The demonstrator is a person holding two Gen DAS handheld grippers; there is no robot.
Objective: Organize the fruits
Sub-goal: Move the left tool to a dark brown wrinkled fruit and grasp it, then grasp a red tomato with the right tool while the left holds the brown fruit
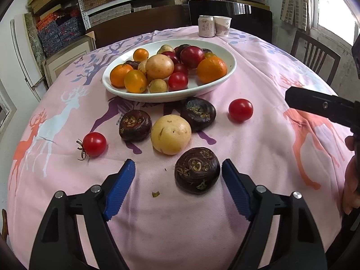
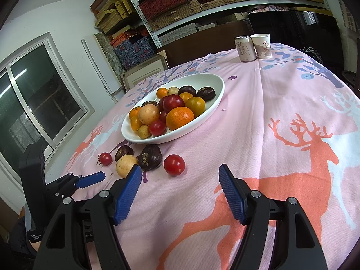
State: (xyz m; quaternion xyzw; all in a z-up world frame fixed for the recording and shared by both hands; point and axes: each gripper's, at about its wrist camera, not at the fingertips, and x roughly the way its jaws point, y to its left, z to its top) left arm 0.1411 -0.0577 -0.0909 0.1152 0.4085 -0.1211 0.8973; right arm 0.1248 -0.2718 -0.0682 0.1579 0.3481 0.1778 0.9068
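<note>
A white oval dish [image 1: 229, 72] [image 2: 216, 103] holds oranges, red tomatoes, pale round fruits and dark water chestnuts. On the pink cloth in front of it lie three dark water chestnuts [image 1: 197, 169] [image 1: 135, 125] [image 1: 198, 113], a pale yellow fruit [image 1: 171, 134] [image 2: 126, 165] and two red tomatoes [image 1: 94, 144] [image 1: 240, 109] [image 2: 174, 164]. My left gripper [image 1: 178, 167] is open, its jaws either side of the nearest chestnut, not touching it. My right gripper [image 2: 180, 173] is open and empty, just short of a tomatoes; its black body shows in the left wrist view [image 1: 321, 105].
A drink can [image 1: 206, 26] [image 2: 245, 48] and a paper cup [image 1: 222, 25] [image 2: 262, 45] stand at the table's far edge. Chairs [image 1: 315, 54] and shelves of boxes [image 2: 180, 4] stand behind. A small green scrap [image 1: 155, 194] lies on the cloth.
</note>
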